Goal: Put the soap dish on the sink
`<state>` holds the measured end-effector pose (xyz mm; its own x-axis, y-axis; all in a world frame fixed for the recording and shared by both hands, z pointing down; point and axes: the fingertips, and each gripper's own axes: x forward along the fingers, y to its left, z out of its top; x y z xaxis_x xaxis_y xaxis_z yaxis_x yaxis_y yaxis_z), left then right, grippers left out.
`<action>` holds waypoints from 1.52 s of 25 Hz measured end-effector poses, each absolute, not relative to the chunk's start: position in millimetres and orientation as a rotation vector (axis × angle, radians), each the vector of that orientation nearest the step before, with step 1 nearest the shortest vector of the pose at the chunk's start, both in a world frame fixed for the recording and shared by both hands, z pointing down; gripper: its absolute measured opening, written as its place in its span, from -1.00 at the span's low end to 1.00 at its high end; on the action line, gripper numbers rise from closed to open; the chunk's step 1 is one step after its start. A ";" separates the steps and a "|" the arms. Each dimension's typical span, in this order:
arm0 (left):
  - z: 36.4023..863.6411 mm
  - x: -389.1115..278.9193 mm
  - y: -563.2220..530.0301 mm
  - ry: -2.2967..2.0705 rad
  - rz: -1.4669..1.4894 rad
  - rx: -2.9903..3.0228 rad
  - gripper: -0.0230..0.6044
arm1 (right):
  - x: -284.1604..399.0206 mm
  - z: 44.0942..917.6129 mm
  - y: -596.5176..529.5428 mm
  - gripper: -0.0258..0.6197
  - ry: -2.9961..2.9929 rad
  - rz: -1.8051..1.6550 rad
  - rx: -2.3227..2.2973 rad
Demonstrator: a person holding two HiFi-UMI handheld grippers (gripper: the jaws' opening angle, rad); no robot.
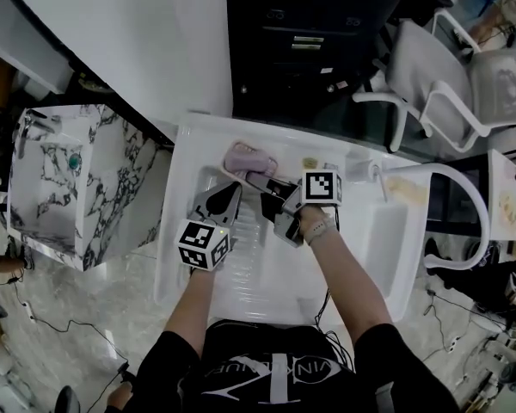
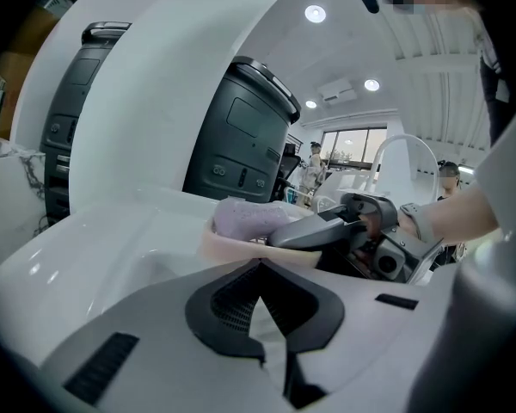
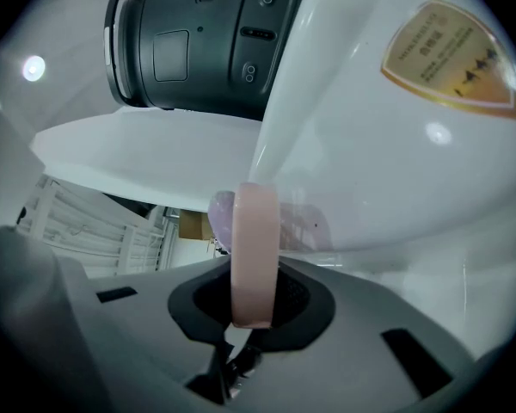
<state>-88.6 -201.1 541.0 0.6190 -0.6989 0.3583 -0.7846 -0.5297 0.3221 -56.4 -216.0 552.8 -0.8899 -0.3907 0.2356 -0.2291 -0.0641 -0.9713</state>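
Observation:
A pink soap dish holding a purple soap sits at the back left rim of the white sink. My right gripper is shut on the dish's near edge. In the right gripper view the dish's rim stands on edge between the pads, with the soap behind it. My left gripper is just left of the right one, over the basin, shut with nothing in it. The left gripper view shows the left gripper, then the dish, the soap and the right gripper's finger on the dish.
A white arched faucet rises at the sink's right side. A marble-patterned cabinet stands to the left, white chairs at the back right, a dark cabinet behind the sink. Cables lie on the floor.

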 end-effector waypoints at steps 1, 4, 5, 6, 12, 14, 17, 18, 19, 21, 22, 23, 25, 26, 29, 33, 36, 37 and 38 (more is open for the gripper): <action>541.2 -87.7 -201.7 -1.171 0.257 2.392 -0.88 | -55.5 553.8 -216.0 -0.76 2.054 -2.117 -0.696; 541.5 -84.5 -204.1 -1.163 0.256 2.394 -0.88 | -51.6 558.3 -219.5 -0.76 2.040 -2.129 -0.707; 542.0 -83.7 -204.6 -1.160 0.259 2.395 -0.88 | -50.8 560.0 -220.0 -0.76 2.028 -2.138 -0.711; 542.4 -83.1 -205.1 -1.157 0.263 2.397 -0.88 | -50.9 560.9 -220.8 -0.76 2.020 -2.141 -0.703; 543.0 -79.2 -204.6 -1.128 0.264 2.413 -0.88 | -50.0 564.9 -220.6 -0.76 1.913 -2.205 -0.652; 545.0 -75.3 -202.5 -1.104 0.285 2.429 -0.88 | -49.9 565.6 -220.8 -0.76 1.895 -2.212 -0.635; 547.7 -66.4 -197.4 -1.047 0.336 2.468 -0.88 | -49.2 566.3 -220.0 -0.76 1.888 -2.220 -0.630; 548.8 -63.5 -195.8 -1.029 0.356 2.481 -0.88 | -49.5 565.9 -219.8 -0.76 1.886 -2.222 -0.631; 550.1 -61.6 -194.5 -1.018 0.373 2.488 -0.88 | -49.8 565.8 -219.5 -0.76 1.888 -2.224 -0.634; 551.8 -60.7 -193.7 -1.010 0.387 2.490 -0.88 | -49.6 567.3 -218.8 -0.76 1.899 -2.225 -0.646; 551.9 -61.0 -193.8 -1.010 0.386 2.489 -0.88 | -49.6 568.0 -218.7 -0.76 1.904 -2.224 -0.650; 551.9 -61.3 -194.0 -1.008 0.384 2.489 -0.88 | -49.6 568.3 -218.7 -0.76 1.910 -2.222 -0.655; 551.6 -61.0 -194.1 -1.002 0.378 2.489 -0.88 | -49.0 568.1 -219.0 -0.76 1.917 -2.216 -0.659; 551.4 -60.7 -194.1 -0.999 0.374 2.488 -0.88 | -48.9 567.4 -219.2 -0.76 1.913 -2.216 -0.655; 550.3 -60.1 -194.0 -0.994 0.364 2.484 -0.88 | -49.0 565.3 -219.0 -0.76 1.882 -2.231 -0.641; 550.2 -57.7 -193.5 -0.983 0.358 2.485 -0.88 | -45.7 567.2 -217.7 -0.76 1.874 -2.248 -0.649; 551.2 -56.7 -193.1 -0.978 0.359 2.481 -0.88 | -44.8 567.5 -217.4 -0.75 1.857 -2.251 -0.638; 551.3 -56.5 -193.2 -0.978 0.357 2.478 -0.88 | -44.9 566.7 -217.5 -0.75 1.850 -2.249 -0.628; 551.3 -56.5 -193.6 -0.979 0.351 2.473 -0.88 | -45.2 565.6 -217.6 -0.74 1.843 -2.248 -0.615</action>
<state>-56.5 -193.6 551.3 0.7149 -0.5801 0.3903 -0.6959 -0.6442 0.3173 -45.2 -217.6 565.6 -0.9004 -0.3835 0.2054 -0.1262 -0.2216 -0.9669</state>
